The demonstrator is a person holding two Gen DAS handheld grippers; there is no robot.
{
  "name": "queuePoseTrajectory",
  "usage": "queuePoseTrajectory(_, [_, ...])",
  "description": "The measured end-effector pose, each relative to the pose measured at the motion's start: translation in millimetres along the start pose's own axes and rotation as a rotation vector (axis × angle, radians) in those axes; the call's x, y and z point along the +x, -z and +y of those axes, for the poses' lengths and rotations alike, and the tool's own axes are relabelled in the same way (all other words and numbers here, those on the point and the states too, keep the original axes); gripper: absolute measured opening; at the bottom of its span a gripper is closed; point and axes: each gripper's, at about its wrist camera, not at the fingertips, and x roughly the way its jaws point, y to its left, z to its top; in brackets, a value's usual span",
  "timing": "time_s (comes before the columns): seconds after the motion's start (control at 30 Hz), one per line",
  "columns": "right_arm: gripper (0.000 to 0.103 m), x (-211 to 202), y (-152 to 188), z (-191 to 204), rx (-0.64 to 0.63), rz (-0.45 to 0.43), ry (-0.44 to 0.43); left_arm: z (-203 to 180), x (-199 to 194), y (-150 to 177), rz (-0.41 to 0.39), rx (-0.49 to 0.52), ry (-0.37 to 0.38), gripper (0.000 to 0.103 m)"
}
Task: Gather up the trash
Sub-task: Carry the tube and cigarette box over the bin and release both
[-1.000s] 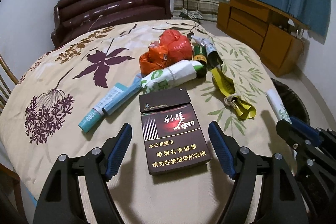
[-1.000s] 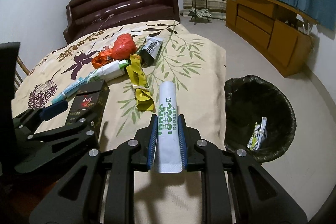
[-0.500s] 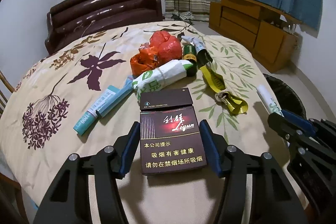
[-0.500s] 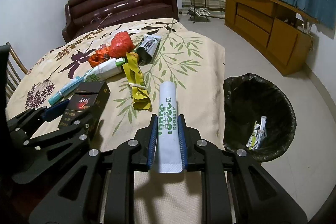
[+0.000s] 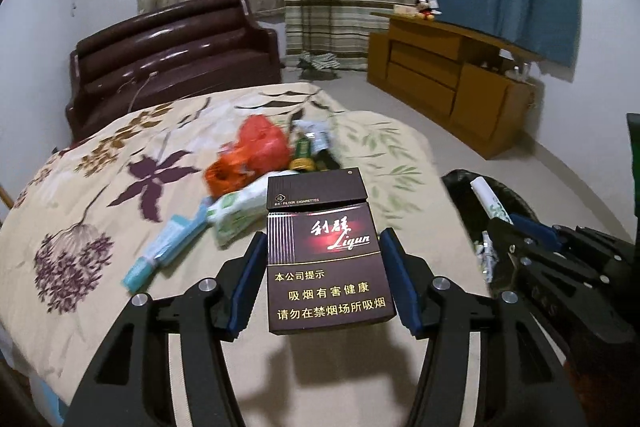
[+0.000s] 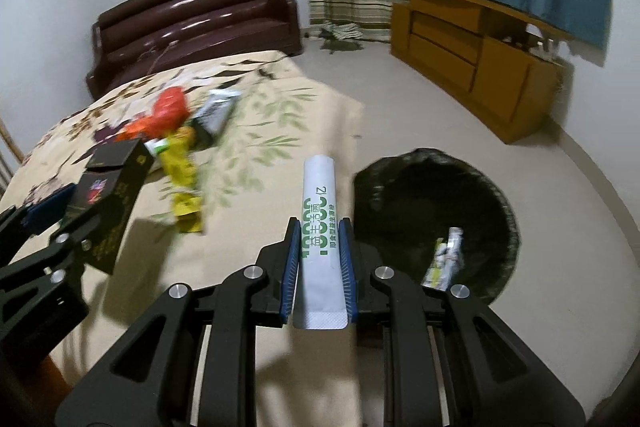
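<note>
The left hand-held gripper (image 5: 324, 279) is clamping a dark maroon cardboard cigarette pack (image 5: 326, 255) by its two long sides, its blue pads pressing flat against the box, which is casting a shadow on the cloth below it and so appears to be clear of the surface. The right hand-held gripper (image 6: 319, 267) is pinching a slim white paper sachet with green lettering (image 6: 320, 227) between nearly closed jaws, the sachet sticking out forward past the fingertips. It is hanging just beside the edge of the worktop (image 6: 256, 187), which is wearing a cream cloth printed with purple flowers and green leaves. On the floor right next to that edge, a round bin lined with a black plastic bag (image 6: 472, 187) is standing open, with a small white and green wrapper (image 6: 446, 257) lying inside.

More rubbish is lying in a loose heap further back on the cloth: a crumpled orange-red plastic bag (image 5: 256, 151), a white and green packet (image 5: 236, 209), a long pale blue box (image 5: 164, 251), a crumpled yellow wrapper (image 6: 182, 171) and a dark foil pouch (image 6: 216, 111).
</note>
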Motion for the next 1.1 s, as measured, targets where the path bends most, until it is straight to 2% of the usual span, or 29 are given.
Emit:
queuePoseTrajectory(0.2, [0.019, 3, -4, -43, 0.050, -0.012, 0.091, -30, 12, -11, -0.017, 0.041, 0.048, 0.057])
queuePoseTrajectory(0.47, [0.019, 12, -4, -87, 0.096, -0.010, 0.161, -76, 34, -22, -0.006, 0.103, 0.097, 0.057])
queuePoseTrajectory(0.73, [0.019, 30, -2, -112, 0.129, 0.012, 0.174, -110, 61, -29, 0.021, 0.163, 0.105, 0.057])
queuePoseTrajectory(1.1, [0.019, 48, -1, -134, 0.162, 0.025, 0.172, -133, 90, -38, 0.063, 0.196, 0.074, 0.057])
